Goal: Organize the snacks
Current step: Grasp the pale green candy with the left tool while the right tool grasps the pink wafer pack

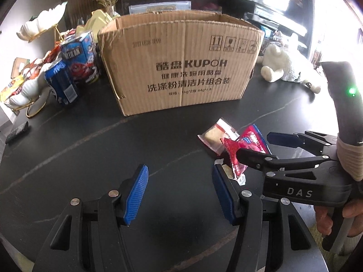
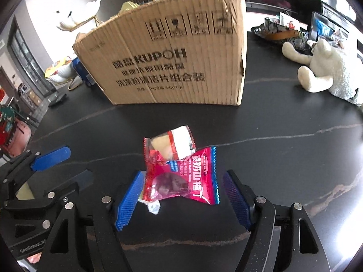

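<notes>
A red hawthorn snack packet (image 2: 181,179) lies on the black table between the open fingers of my right gripper (image 2: 183,195); it also shows in the left wrist view (image 1: 247,145). A clear packet with a pale pastry (image 2: 174,145) lies partly under it, just beyond; it also shows in the left wrist view (image 1: 215,136). My left gripper (image 1: 179,192) is open and empty, to the left of the packets. An open cardboard box (image 1: 181,68) stands behind them; it also shows in the right wrist view (image 2: 168,52).
Blue snack cartons and a can (image 1: 74,63) and a white dish of packets (image 1: 25,79) stand left of the box. A white plush toy (image 2: 326,68) lies at the right. A dark remote (image 1: 17,131) lies at the left edge.
</notes>
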